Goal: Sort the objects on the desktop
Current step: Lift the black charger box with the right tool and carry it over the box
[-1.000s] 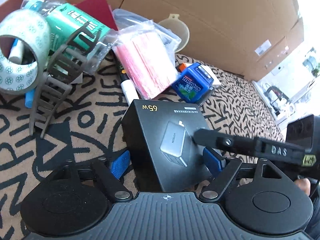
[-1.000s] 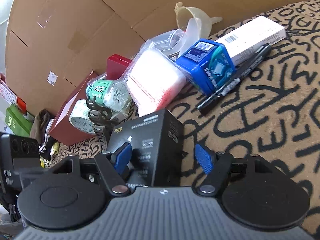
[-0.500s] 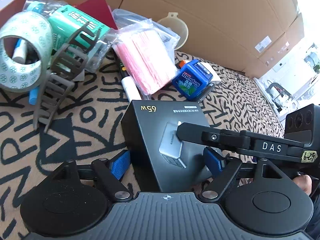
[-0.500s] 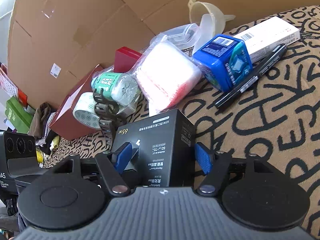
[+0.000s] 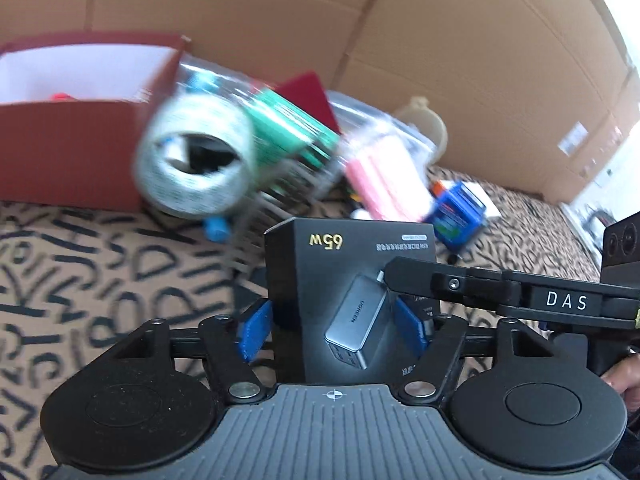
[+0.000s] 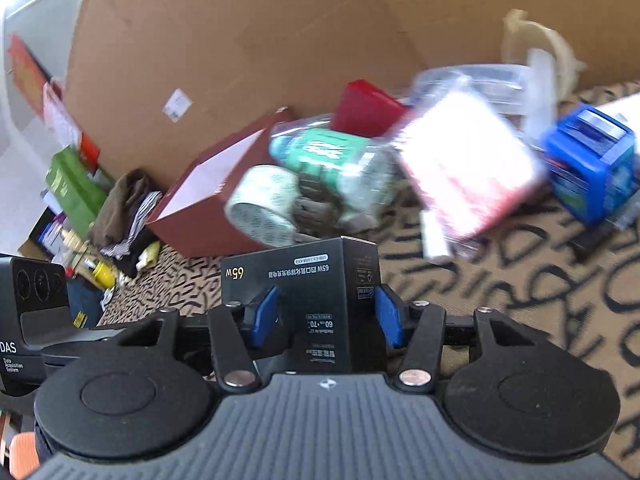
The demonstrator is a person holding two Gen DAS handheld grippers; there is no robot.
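A black 65W charger box (image 5: 344, 280) is lifted off the patterned cloth, held between both grippers. My left gripper (image 5: 334, 330) is shut on its lower sides with the blue pads touching it. My right gripper (image 6: 326, 316) is shut on the same box (image 6: 316, 288) from the other side; one of its fingers (image 5: 460, 286) crosses the box face in the left wrist view. Behind lie a tape roll (image 5: 196, 164), a green packet (image 5: 296, 128), a pink bag (image 5: 380, 180) and a blue mint box (image 5: 458, 208).
An open red box (image 5: 72, 152) with a white inside stands at the back left, also in the right wrist view (image 6: 208, 204). A cardboard wall (image 5: 320, 20) closes the back. A funnel (image 6: 548, 48) and a clutter pile (image 6: 92, 216) lie off the cloth.
Both grippers have closed on the black box and raised it, tilting it upright. The views have swung left, bringing the red box into sight. The background is motion-blurred.
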